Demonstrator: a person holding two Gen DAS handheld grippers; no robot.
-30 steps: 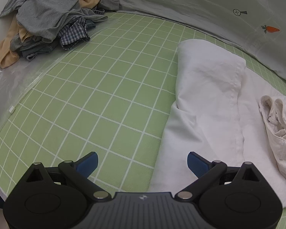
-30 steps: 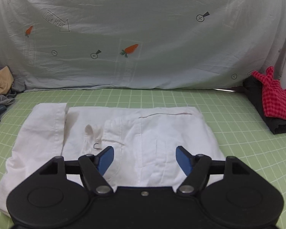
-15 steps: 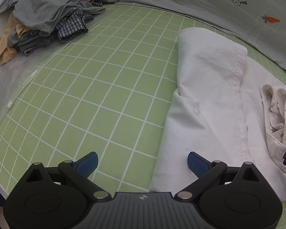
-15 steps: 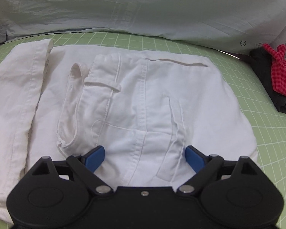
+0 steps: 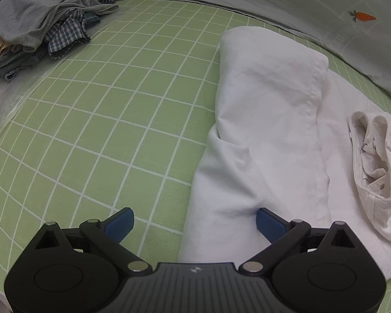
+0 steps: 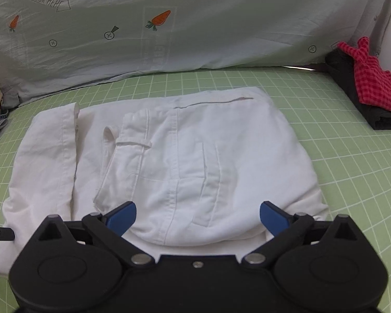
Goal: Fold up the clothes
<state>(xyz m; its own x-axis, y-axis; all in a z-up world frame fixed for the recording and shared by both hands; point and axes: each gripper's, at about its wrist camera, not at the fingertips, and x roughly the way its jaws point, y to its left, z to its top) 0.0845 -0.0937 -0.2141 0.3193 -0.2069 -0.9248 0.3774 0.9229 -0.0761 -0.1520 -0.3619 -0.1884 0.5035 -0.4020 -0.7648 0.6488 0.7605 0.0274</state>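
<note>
While the white trousers point(image 6: 169, 172) lie part-folded, left gripper point(image 5: 194, 221) and right gripper point(image 6: 198, 215) hover spread at their near edge, seemingly between folds.

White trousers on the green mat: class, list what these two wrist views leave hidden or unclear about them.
- White trousers, right wrist view: near edge hidden behind the right gripper.
- Left wrist view: near left corner hidden by the left gripper; right side cut off by the frame.
- Underside hidden in both.

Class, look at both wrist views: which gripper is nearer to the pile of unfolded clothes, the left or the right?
Left. The left gripper sits at the white trousers' left edge, with the pile ahead-left across the mat. The right gripper is mid-trousers, farther away.
</note>
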